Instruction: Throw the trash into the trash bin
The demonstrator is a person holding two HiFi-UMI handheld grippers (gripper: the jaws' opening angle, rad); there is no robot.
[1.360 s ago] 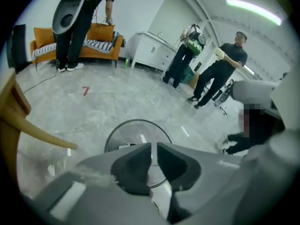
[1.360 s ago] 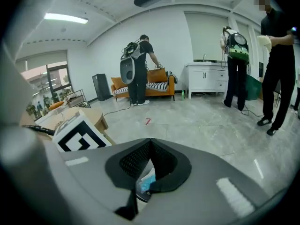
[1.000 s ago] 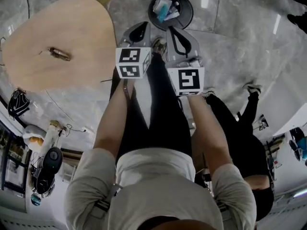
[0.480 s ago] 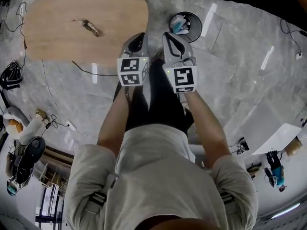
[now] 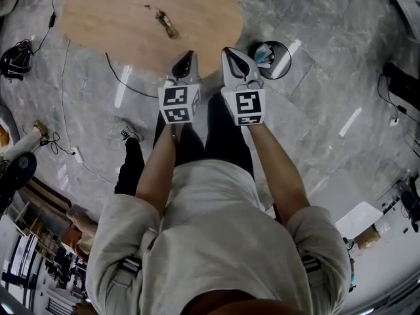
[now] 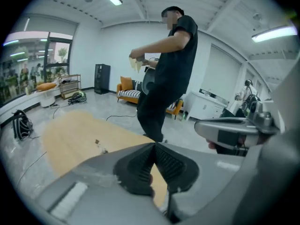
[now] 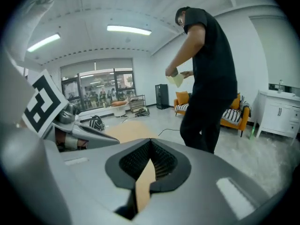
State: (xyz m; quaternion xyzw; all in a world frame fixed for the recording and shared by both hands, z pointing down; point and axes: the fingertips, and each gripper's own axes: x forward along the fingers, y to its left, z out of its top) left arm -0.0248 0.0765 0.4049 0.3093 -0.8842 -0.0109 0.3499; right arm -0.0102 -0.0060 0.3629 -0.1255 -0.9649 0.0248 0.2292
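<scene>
A brown scrap of trash [image 5: 165, 23] lies on the oval wooden table [image 5: 118, 5], ahead of both grippers. The black round trash bin [image 5: 271, 56] stands on the floor by the table's right edge, with blue and white litter inside. My left gripper [image 5: 187, 54] and right gripper [image 5: 230, 50] are held side by side over the table's near edge, both shut with nothing between the jaws. The left gripper view shows its jaws [image 6: 153, 144] pressed together, with the scrap [image 6: 100, 146] on the table [image 6: 65, 135] beyond. The right gripper [image 7: 151, 142] is likewise shut and empty.
A person in black [image 6: 168, 78] stands just beyond the table, holding something pale. A cable [image 5: 121, 77] runs across the grey floor under the table edge. A black bag [image 5: 14, 58] lies at the left. An orange sofa [image 6: 127, 89] and a white cabinet [image 7: 280, 111] stand further back.
Both grippers have risen and swung left from over the bin toward the table. The bin now lies to their right. Both stay shut.
</scene>
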